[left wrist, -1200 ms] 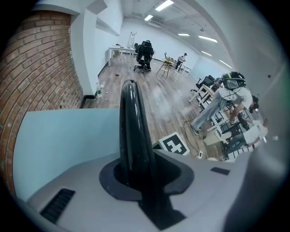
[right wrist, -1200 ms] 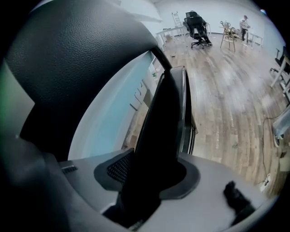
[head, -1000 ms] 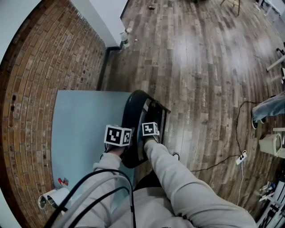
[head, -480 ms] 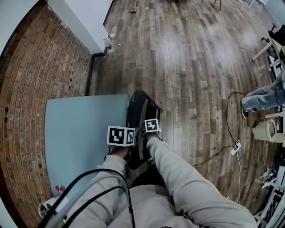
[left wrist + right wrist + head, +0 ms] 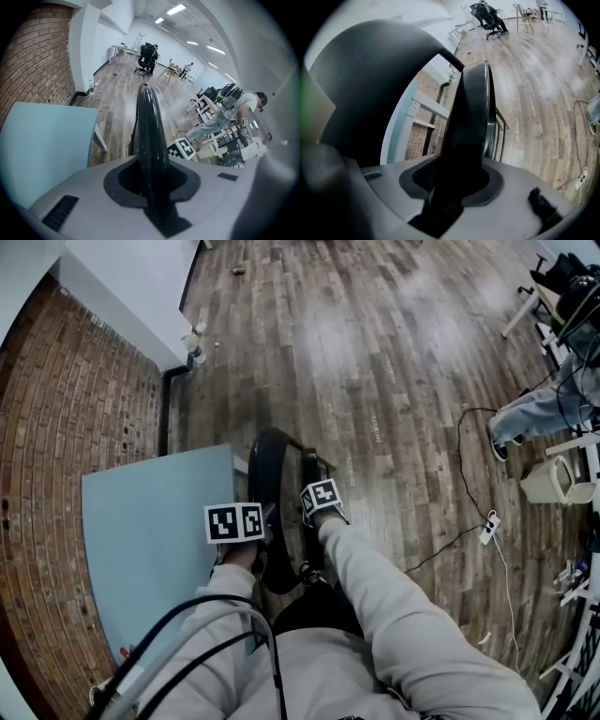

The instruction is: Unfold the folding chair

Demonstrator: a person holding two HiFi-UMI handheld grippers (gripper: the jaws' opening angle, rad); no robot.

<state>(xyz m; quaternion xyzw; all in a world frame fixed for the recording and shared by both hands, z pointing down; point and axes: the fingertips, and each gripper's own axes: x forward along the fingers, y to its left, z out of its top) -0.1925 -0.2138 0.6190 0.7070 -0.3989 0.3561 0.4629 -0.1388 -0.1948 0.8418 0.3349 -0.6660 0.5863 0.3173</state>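
The folded black chair (image 5: pixel 279 507) stands upright on the wood floor beside the light blue table (image 5: pixel 155 531). My left gripper (image 5: pixel 261 532) is shut on the thin black back panel (image 5: pixel 149 126), which runs up between its jaws. My right gripper (image 5: pixel 311 514) is shut on the thicker seat panel (image 5: pixel 468 126); the chair's metal rungs (image 5: pixel 500 133) show behind it. Both marker cubes sit close together on top of the chair, left cube (image 5: pixel 234 522) and right cube (image 5: pixel 322 496). The two panels lie close against each other.
A brick wall (image 5: pixel 56 427) runs behind the table. A drainpipe (image 5: pixel 169 404) stands at the wall's corner. On the right of the floor lie a cable with a power strip (image 5: pixel 487 530), a white bin (image 5: pixel 551 480) and a person's legs (image 5: pixel 534 413).
Both grippers have carried the folded chair along the table's right edge toward its far corner. The view has shifted, with more open floor now on the right.
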